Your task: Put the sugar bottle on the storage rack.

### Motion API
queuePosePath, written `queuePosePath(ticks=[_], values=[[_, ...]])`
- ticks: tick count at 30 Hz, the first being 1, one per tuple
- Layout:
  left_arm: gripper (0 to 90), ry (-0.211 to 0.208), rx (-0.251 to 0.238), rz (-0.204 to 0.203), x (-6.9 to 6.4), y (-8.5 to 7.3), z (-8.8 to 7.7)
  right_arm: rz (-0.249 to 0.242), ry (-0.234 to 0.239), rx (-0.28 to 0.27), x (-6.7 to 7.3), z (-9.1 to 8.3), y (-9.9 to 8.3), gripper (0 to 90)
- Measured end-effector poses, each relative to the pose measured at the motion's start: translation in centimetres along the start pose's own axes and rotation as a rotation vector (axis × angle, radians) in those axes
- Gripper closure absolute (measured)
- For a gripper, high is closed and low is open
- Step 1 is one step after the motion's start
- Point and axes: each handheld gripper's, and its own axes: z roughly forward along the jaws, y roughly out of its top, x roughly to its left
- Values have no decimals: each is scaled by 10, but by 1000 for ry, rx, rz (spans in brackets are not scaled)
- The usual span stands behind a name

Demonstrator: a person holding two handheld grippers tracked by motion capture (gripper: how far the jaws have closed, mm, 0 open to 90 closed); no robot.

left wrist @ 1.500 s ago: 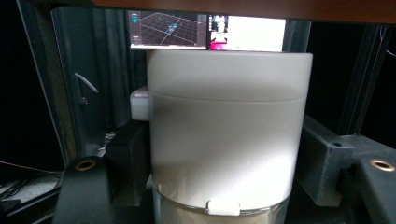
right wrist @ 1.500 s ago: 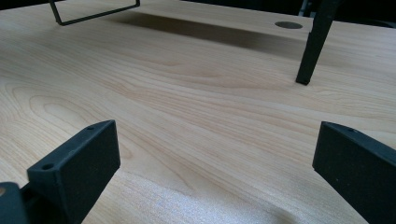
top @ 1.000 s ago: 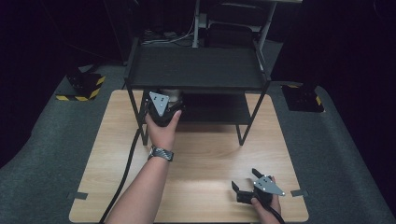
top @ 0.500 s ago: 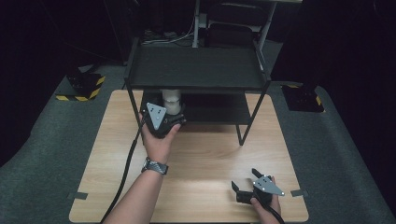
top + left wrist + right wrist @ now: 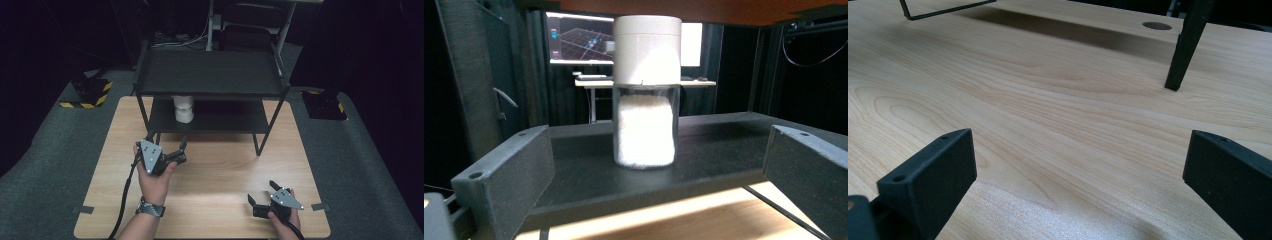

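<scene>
While one jar (image 5: 644, 90) sits shelved, both grippers' fingers (image 5: 504, 180) gape wide, holding nothing.

No legible text, label, brand, number or sign appears in any view. The jar (image 5: 646, 90) on the shelf (image 5: 704, 150) carries a plain white lid with no lettering. The monitor (image 5: 579, 45) behind the jar displays a graphic; any characters on it are too small to read. The yellow-black hazard striping (image 5: 82, 103) on the floor carries no wording.
</scene>
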Motion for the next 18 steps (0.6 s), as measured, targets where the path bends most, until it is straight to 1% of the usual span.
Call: queuePosePath(ticks=[2, 3, 6, 7, 8, 9, 10, 11, 14, 15, 16, 18], values=[[5, -2, -8, -6, 3, -6, -11, -1, -1, 0, 0, 0, 0, 1], [5, -3, -20, -6, 4, -10, -18, -2, -1, 0, 0, 0, 0, 1], [5, -24, -18, 4, 11, -22, -39, -1, -1, 1, 0, 0, 0, 1], [5, -24, -18, 4, 11, -22, -39, -1, -1, 1, 0, 0, 0, 1], [5, -30, -23, 8, 13, -26, -43, -3, -1, 0, 0, 0, 0, 0], [5, -43, -20, 9, 19, -33, -55, -4, 0, -1, 0, 0, 0, 1], [5, -42, -14, 10, 21, -36, -60, -4, 0, -1, 0, 0, 0, 1], [5, -42, -14, 10, 21, -36, -60, -4, 0, -1, 0, 0, 0, 1], [5, -33, 2, 3, 28, -44, -72, -5, -1, -1, 0, 0, 0, 1], [5, -25, 14, 1, 31, -50, -79, -5, -1, -2, 0, 0, 0, 1], [5, -25, 14, 1, 31, -50, -79, -4, -2, -2, 0, 0, 0, 1], [5, -25, 26, 12, 35, -55, -85, -4, -2, -2, 1, 0, 0, 1]])
